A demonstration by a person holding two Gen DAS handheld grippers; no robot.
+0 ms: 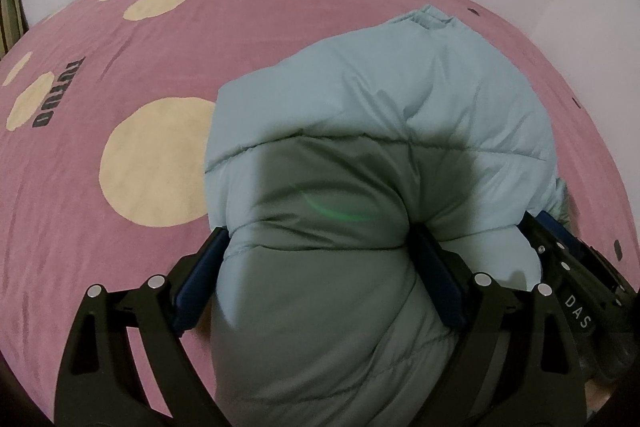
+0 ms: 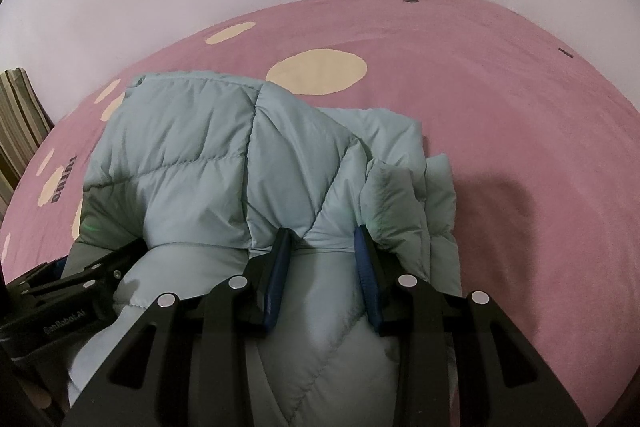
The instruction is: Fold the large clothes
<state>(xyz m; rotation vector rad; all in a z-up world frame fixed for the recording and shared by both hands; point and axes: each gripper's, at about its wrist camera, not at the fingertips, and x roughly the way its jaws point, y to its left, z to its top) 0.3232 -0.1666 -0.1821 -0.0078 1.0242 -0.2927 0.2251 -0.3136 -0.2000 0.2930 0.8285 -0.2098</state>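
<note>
Pale blue puffer jacket (image 1: 360,131) bunched on the pink bedspread (image 1: 120,247) with cream dots, just ahead of both tools. Left hand-held gripper (image 1: 320,247) spread wide, blue pads pressing a thick padded fold on either side. Right hand-held gripper (image 2: 324,251) narrower, pinching a slimmer quilted fold, just beside the left one.

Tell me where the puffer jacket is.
The puffer jacket lies bunched on the pink spotted bedspread, its near end between both grippers, left gripper and right gripper.
</note>
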